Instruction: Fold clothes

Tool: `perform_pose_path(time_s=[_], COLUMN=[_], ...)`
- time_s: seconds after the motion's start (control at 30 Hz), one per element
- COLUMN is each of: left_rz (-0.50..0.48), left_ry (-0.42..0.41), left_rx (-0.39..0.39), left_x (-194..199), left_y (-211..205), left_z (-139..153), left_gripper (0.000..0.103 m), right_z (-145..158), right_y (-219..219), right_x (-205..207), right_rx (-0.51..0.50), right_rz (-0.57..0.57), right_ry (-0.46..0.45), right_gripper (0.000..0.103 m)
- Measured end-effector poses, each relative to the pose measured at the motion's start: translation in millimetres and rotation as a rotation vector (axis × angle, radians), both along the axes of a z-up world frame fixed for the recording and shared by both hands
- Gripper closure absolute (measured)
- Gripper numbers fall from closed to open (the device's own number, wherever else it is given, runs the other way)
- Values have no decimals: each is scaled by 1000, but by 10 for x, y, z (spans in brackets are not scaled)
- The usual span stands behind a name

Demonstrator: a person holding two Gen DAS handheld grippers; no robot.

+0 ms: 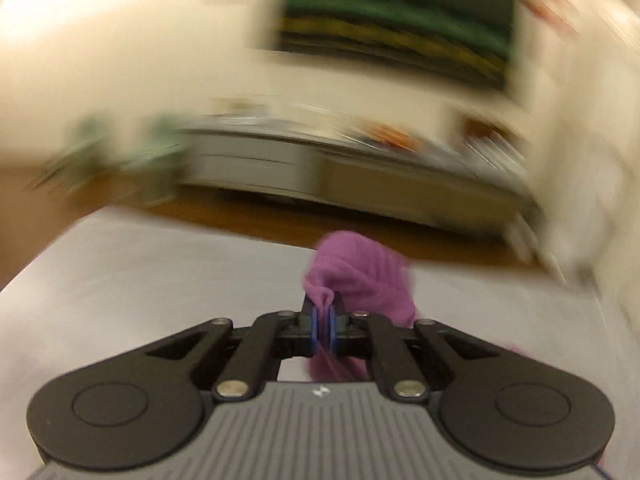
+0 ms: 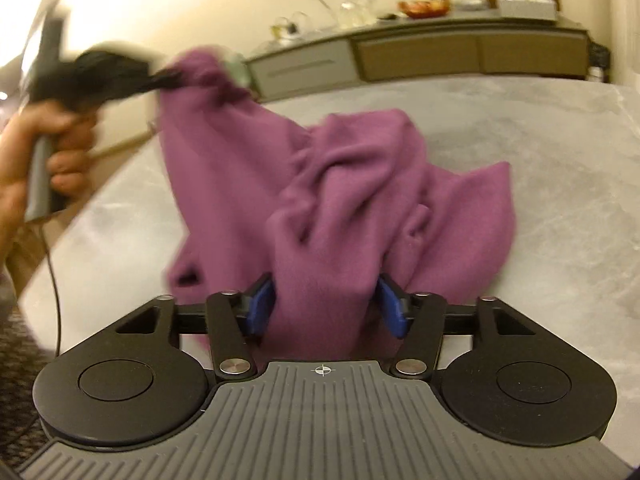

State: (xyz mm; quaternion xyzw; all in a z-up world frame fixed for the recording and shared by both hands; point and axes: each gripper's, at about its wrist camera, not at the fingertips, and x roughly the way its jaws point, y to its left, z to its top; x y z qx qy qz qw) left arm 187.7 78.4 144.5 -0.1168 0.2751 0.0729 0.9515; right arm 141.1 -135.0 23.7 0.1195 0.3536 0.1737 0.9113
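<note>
Left gripper (image 1: 323,312) pinching purple garment (image 2: 340,184) (blurred), right gripper (image 2: 326,300) spread

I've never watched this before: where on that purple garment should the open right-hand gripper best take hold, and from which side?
Probably the thick fold of the purple garment already lying between the right gripper's open jaws. Come in from the near table edge, low and level: that fold rises as a ridge, and the left gripper already pinches the far corner.

bare tabletop (image 2: 540,152) right, purple garment (image 2: 340,184) blocking centre
</note>
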Motion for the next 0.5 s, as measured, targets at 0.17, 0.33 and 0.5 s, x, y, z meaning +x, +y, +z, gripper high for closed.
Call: perform_pose_path(time_s=[0.17, 0.33, 0.5], left_rz=[283, 124, -86], left_ry=[179, 156, 168], left_rx=[-20, 3, 137], left_x=[-386, -435, -108], left_y=[1165, 1014, 530], left_z=[-389, -519, -649], left_gripper=[92, 75, 54], right_z=[5, -198, -95], right_y=[-52, -132, -191], right_x=[17, 103, 213], right_rx=[219, 185, 150], right_rz=[64, -63, -157], right_ry=[3, 40, -25], right_gripper=[17, 17, 18])
